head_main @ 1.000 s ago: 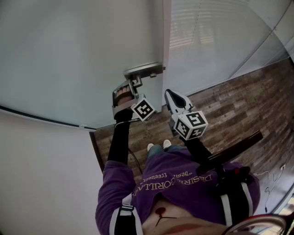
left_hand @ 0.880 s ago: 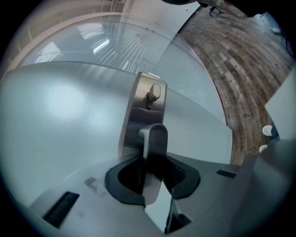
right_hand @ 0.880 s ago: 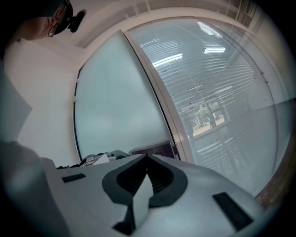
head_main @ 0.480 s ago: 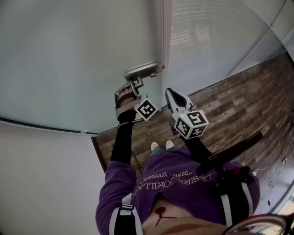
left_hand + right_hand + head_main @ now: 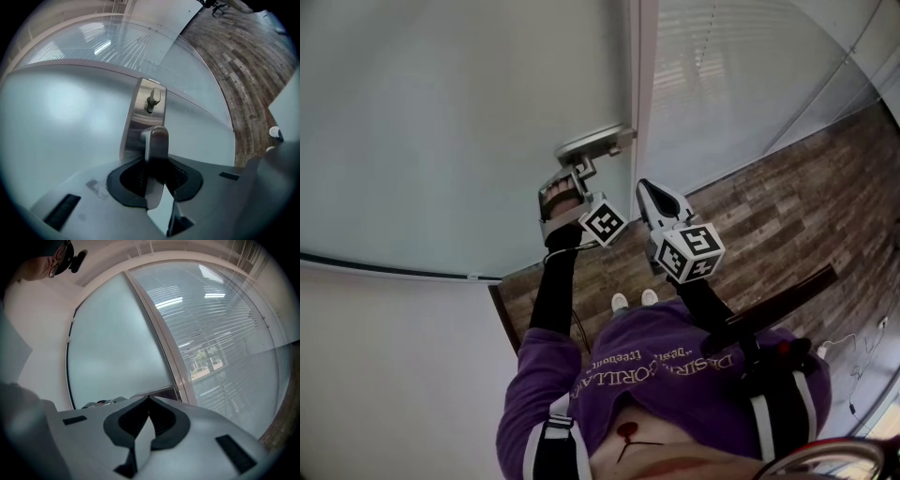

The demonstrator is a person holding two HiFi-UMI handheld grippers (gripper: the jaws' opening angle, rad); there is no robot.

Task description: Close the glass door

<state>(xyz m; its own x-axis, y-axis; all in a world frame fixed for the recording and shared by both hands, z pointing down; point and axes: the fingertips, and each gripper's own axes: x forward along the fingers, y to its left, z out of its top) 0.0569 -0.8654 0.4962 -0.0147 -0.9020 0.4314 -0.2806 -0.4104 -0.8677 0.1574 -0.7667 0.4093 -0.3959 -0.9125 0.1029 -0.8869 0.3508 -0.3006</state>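
Observation:
The frosted glass door (image 5: 441, 112) fills the upper left of the head view. Its metal lever handle (image 5: 595, 142) sits at the door's right edge, on a steel lock plate (image 5: 143, 112) with a small thumb turn (image 5: 153, 99). My left gripper (image 5: 581, 171) is shut on the lever handle (image 5: 155, 140), which runs straight out from between the jaws (image 5: 154, 157). My right gripper (image 5: 645, 187) hangs just right of the handle, shut and holding nothing, and points at the door's edge strip (image 5: 154, 333).
Right of the door stands a fixed glass wall with blinds (image 5: 741, 75). A white wall (image 5: 384, 375) is at the lower left. Wooden floor (image 5: 787, 216) runs to the right, and my feet (image 5: 633, 300) stand near the door's bottom corner.
My left gripper has carried the handle a little to the right, and the door's bottom edge has swung slightly with it. The right gripper has drifted along beside it.

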